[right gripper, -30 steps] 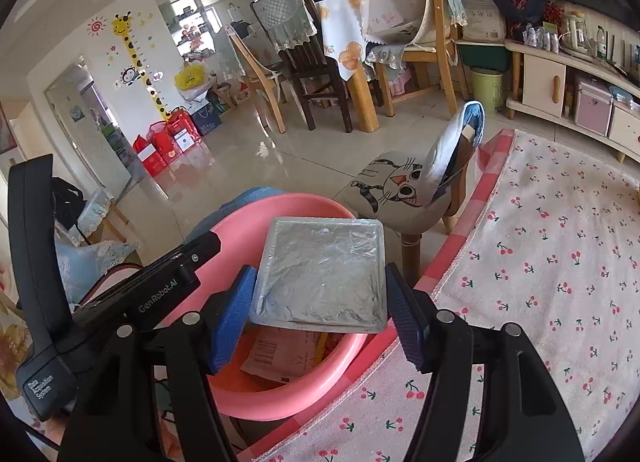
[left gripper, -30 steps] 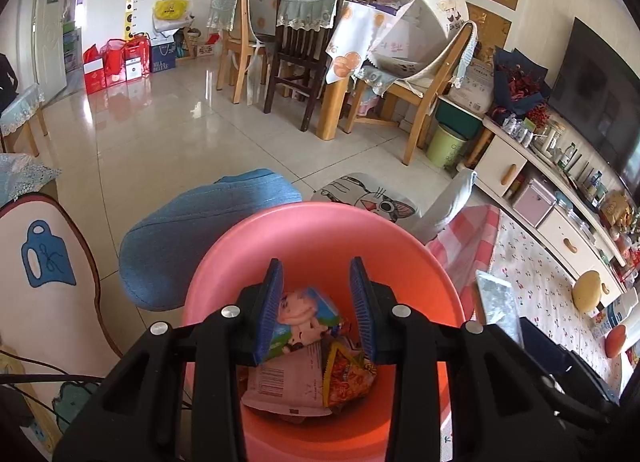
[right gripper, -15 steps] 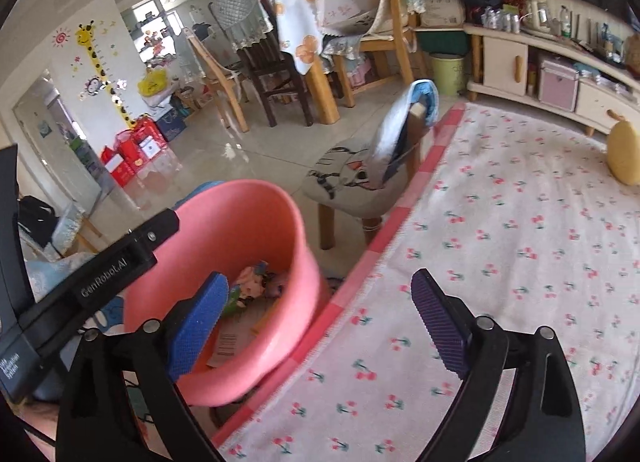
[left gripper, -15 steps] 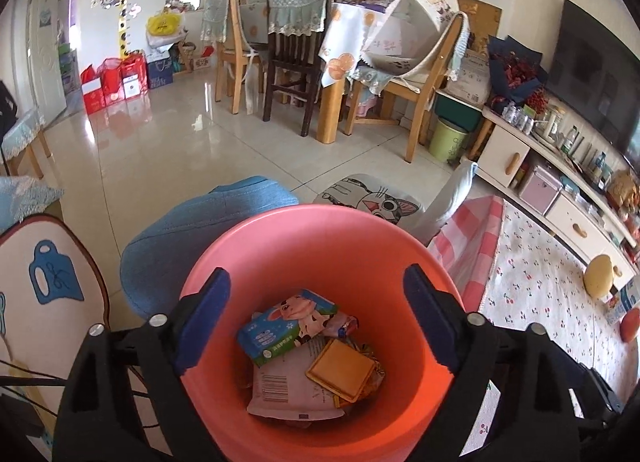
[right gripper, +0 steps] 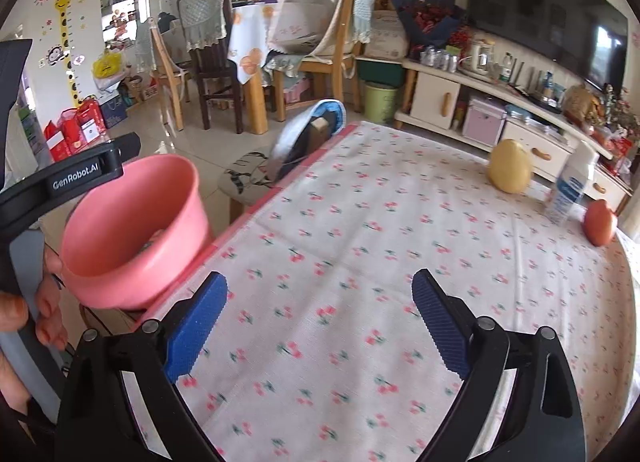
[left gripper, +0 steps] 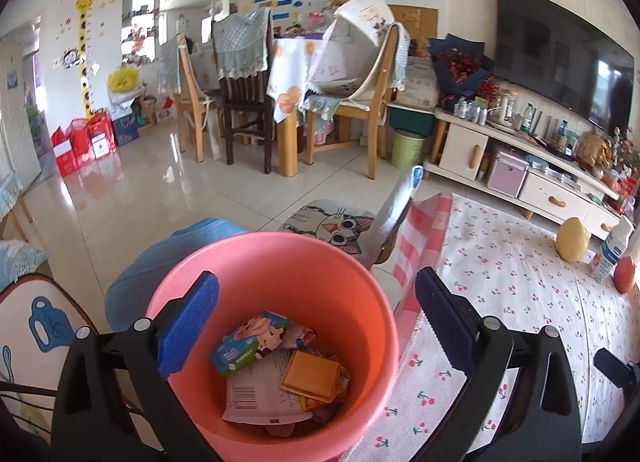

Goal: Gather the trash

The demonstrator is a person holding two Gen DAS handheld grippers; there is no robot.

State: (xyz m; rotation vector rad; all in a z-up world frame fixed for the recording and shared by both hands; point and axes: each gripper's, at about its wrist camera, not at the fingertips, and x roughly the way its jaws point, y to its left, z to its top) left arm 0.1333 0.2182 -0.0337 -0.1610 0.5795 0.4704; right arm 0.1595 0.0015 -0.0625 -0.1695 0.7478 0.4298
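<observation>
A pink bin [left gripper: 280, 240] stands at the table's edge and holds several wrappers: a blue-green packet [left gripper: 248, 346], an orange square packet [left gripper: 314, 376] and a white barcoded wrapper [left gripper: 256, 394]. My left gripper [left gripper: 316, 278] hangs right above the bin's mouth. Its jaws are opening wide, and nothing is between the pads. My right gripper [right gripper: 320, 278] stands open over the cherry-print tablecloth [right gripper: 360, 221] and is empty. In that view the bin [right gripper: 136, 221] lies to its left, below the left tool's black body.
A yellow egg-shaped thing [right gripper: 510, 165], a white and blue carton [right gripper: 572, 185] and a red fruit [right gripper: 600, 221] stand at the table's far right. A cat-cushion chair [left gripper: 332, 225] and a blue stool [left gripper: 160, 262] are behind the bin. A hand [right gripper: 44, 302] grips the left tool.
The left jaws opened and the blue-green packet dropped into the bin. The right jaws opened, the silver foil packet left them, and that gripper swung right, out over the tablecloth.
</observation>
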